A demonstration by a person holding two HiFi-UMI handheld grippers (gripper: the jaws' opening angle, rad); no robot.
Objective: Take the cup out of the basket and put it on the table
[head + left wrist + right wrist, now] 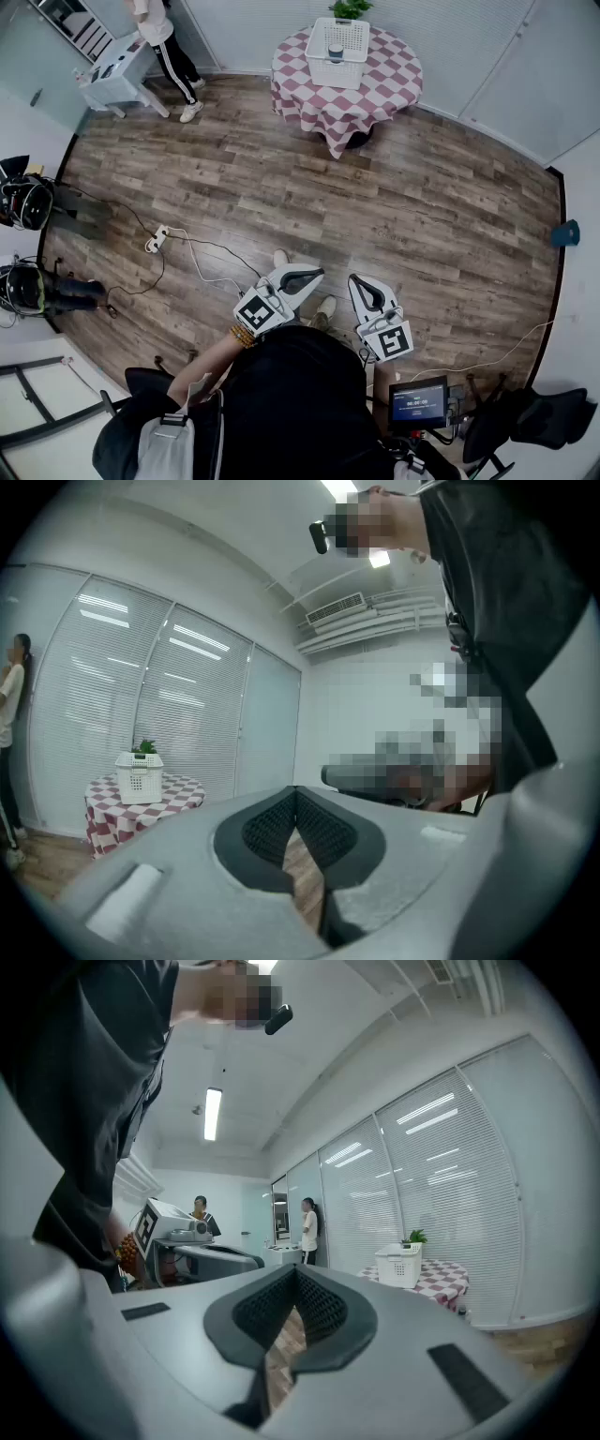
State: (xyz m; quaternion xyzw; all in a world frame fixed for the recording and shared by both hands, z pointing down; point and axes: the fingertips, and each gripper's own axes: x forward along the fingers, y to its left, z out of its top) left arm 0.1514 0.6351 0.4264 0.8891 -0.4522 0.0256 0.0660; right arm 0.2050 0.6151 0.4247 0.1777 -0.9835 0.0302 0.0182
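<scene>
The left gripper (295,803) and right gripper (298,1283) both have jaws pressed together, pinching nothing.

You can't tell what's in the white slotted plastic basket (338,39) on the red-checked round table (386,80), too small in head view, & the standing person (161,30) top-left is cut off by the edge.

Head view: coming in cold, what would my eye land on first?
The round table in a red-and-white checked cloth, at the far end of the room, with a white basket standing on it. Lower in the view, the left gripper and right gripper stand over the wood floor, both with jaws together and nothing between them.
</scene>
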